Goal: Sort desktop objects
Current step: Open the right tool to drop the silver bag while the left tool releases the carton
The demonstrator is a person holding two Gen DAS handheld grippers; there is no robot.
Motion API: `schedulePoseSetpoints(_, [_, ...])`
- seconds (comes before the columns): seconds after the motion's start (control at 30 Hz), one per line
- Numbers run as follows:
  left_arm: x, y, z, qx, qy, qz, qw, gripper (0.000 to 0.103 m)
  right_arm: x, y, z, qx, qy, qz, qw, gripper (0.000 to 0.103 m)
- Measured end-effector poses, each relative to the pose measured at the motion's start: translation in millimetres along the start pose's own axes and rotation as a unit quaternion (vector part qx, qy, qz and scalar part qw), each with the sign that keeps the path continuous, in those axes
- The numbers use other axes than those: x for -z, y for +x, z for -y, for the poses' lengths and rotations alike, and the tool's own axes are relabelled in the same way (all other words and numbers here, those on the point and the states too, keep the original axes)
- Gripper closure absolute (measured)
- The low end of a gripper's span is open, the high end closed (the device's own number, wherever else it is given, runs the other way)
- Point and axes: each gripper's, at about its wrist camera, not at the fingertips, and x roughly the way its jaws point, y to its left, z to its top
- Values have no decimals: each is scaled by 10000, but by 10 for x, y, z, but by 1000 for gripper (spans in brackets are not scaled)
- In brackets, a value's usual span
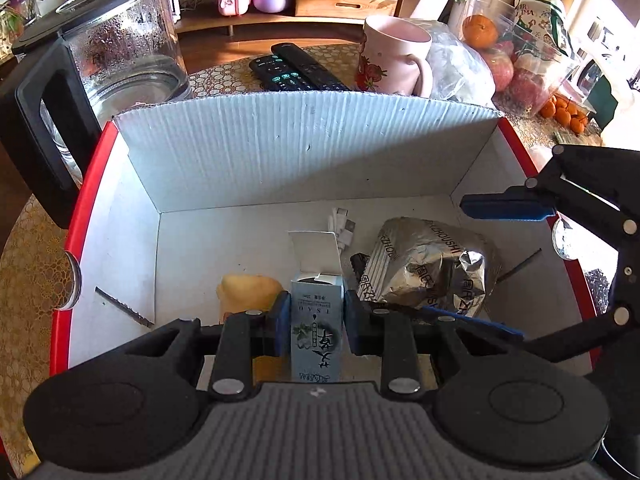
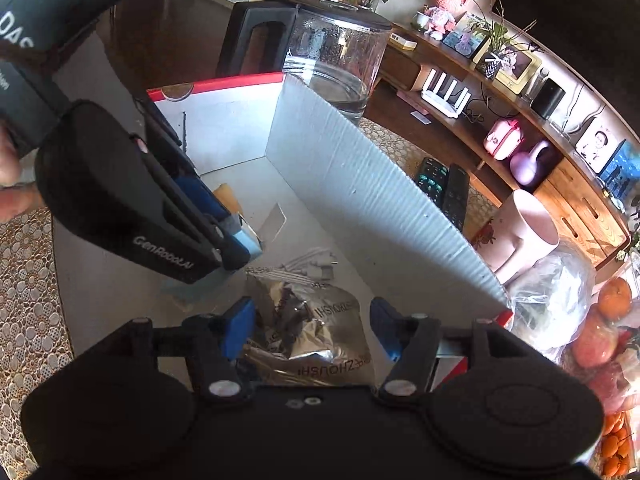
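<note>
My left gripper (image 1: 316,320) is shut on a small light-blue carton (image 1: 317,340) with its top flap open, held inside the white cardboard box with a red rim (image 1: 280,140). In the right wrist view the left gripper (image 2: 240,240) holds the carton (image 2: 250,242) above the box floor. My right gripper (image 2: 310,328) is open, its blue pads either side of a crumpled silver foil bag (image 2: 320,320) in the box. The bag (image 1: 432,268) and the open right gripper (image 1: 500,264) also show in the left wrist view. A yellow object (image 1: 244,292) and white cable plugs (image 1: 342,228) lie in the box.
A glass kettle with black handle (image 1: 100,60) stands left of the box. Behind the box are two black remotes (image 1: 292,68), a pink mug (image 1: 394,56) and a plastic bag (image 1: 460,64). A clear container of fruit (image 1: 512,48) and oranges (image 1: 566,112) sit at the right.
</note>
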Motion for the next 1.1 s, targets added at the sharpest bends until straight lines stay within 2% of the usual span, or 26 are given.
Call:
schedulePoseSetpoints(0.17, [-42, 81, -10, 83, -118, -100, 9998, 76, 24, -94, 11, -158, -47, 49, 9999, 34])
schedulePoseSetpoints(0.4, [-37, 93, 6, 15, -242, -140, 9996, 74, 79, -348, 34, -402, 26, 301, 9987, 32])
schedulePoseSetpoints(0.77, [-16, -232, 127, 160, -367, 139, 9991, 72, 277, -801, 155, -615, 452, 634, 9951, 31])
schedulePoseSetpoints(0.83, [-2, -304, 162, 171, -358, 189, 9990, 63, 315, -900, 168, -629, 526, 707, 9941, 30])
schedulePoseSetpoints(0.87, [9, -346, 183, 156, -353, 243, 9990, 46, 332, -946, 173, -636, 549, 734, 9938, 30])
schedulePoseSetpoints(0.9, [20, -392, 206, 133, -329, 305, 9989, 35, 352, -996, 180, -636, 570, 765, 9934, 30])
schedulePoseSetpoints(1.1, [66, -601, 296, 144, -344, 463, 9982, 35, 532, -1310, 245, -578, 740, 894, 9916, 30])
